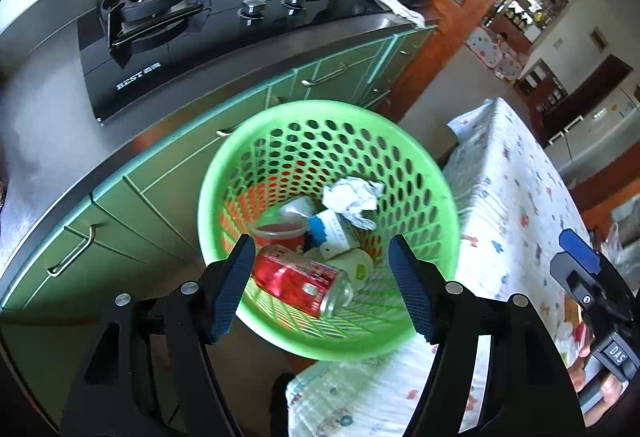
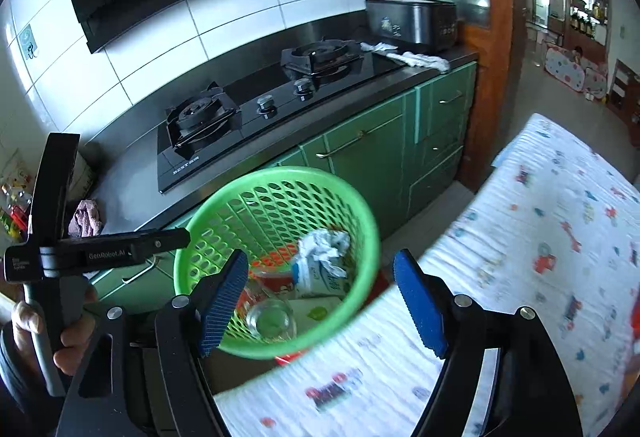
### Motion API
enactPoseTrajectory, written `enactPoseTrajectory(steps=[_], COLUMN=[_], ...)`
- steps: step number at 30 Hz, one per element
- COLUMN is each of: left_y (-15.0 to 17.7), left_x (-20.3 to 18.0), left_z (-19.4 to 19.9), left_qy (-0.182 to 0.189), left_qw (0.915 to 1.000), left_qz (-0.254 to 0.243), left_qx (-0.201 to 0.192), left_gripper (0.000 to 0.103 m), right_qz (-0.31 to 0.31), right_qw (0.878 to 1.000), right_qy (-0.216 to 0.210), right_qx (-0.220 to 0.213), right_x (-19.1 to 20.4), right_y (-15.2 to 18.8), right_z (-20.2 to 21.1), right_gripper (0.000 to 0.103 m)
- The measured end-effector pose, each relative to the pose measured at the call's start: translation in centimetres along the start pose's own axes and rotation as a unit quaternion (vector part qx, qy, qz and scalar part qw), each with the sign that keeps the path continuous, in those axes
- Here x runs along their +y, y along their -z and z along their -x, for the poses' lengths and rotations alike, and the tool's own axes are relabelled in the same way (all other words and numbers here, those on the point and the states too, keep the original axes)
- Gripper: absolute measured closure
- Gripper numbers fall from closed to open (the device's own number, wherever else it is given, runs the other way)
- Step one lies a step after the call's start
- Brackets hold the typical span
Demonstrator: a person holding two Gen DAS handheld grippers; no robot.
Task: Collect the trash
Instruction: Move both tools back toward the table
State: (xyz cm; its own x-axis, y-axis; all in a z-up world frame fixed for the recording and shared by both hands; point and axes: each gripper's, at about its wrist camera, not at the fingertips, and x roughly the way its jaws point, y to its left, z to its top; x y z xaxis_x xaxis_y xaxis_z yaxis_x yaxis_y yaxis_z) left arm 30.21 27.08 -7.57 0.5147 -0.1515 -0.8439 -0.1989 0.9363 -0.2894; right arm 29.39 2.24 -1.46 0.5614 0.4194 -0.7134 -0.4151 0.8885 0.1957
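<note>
Beside the edge of the cloth-covered worktop [image 2: 540, 237], on the side facing the green cabinets [image 2: 368, 157], we see the green basket [image 1: 224, 157] already holding trash: a red can [image 1: 296, 279] lying on its side, its long axis running across between our left gripper [image 1: 322, 283] jaws, a crumpled paper [image 1: 352, 197], a red-lidded cup [image 1: 278, 231] and a white carton [image 1: 334, 231]. Both sets of jaws stand apart and empty. The basket lies straight ahead and below the left gripper, while our right gripper [image 2: 320, 301] straddles the basket rim and worktop edge, so we judge the left nearer.
</note>
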Motion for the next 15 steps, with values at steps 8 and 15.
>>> enactPoseTrajectory(steps=[8, 15], left_y=[2.6, 5.8], left_x=[-4.5, -9.7], left_z=[0.5, 0.4], left_qy=[0.021, 0.043], left_qw=[0.9991, 0.9956], left_qz=[-0.037, -0.082], left_qx=[0.001, 0.013], left_gripper=[0.034, 0.034], right_qz=[-0.034, -0.049], right_qw=[0.999, 0.994], right_qy=[0.041, 0.094], right_qx=[0.000, 0.009], right_x=[-5.6, -10.8], right_y=[5.4, 11.0], right_z=[5.6, 11.0], right_gripper=[0.029, 0.028])
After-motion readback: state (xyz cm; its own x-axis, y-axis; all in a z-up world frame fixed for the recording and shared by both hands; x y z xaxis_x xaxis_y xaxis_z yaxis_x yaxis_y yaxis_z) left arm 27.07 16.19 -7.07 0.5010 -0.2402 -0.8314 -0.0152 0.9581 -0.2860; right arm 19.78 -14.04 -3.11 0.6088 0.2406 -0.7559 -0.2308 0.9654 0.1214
